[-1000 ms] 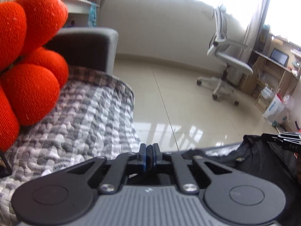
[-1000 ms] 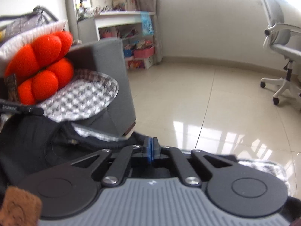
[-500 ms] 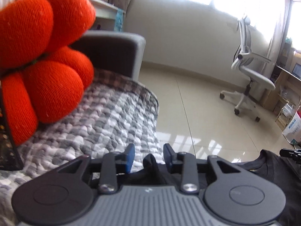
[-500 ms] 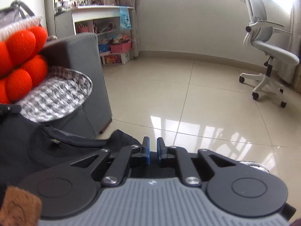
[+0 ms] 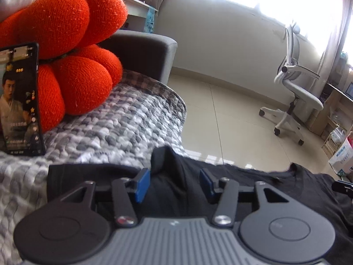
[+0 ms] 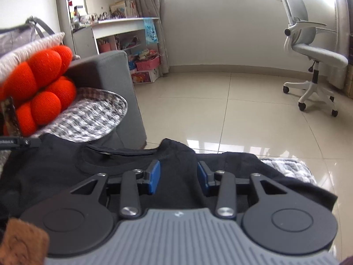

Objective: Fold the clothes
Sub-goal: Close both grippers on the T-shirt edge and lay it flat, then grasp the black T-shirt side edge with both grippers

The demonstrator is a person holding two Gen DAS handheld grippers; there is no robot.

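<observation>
1. The sofa seat, under a grey-and-white checked blanket (image 5: 123, 128), carries the work. An orange knitted cushion (image 5: 72, 66) sits at its back, with a phone (image 5: 21, 101) propped upright against it.

2. The black T-shirt (image 5: 275, 190) lies spread along the front edge of the seat, its far hem near the drop to the tiled floor. In the right wrist view the neckline (image 6: 114, 154) faces up and the body looks fairly flat, though a ridge of cloth stands up ahead of each claw. I judge the garment laid out, or one layer just set down; no finished, compact fold shows yet.

3. The left claw (image 5: 174, 184) stands about half open and holds nothing; its jaws have just been opening, and the raised fold of shirt sits between them, unpinched.

4. The right claw (image 6: 177, 177) is likewise partly open and empty; its jaws have just been opening too, over a hump of shirt (image 6: 176, 150).

5. Still to do, by my reading: bring in the sleeves and sides, fold the body over, smooth it.
</observation>
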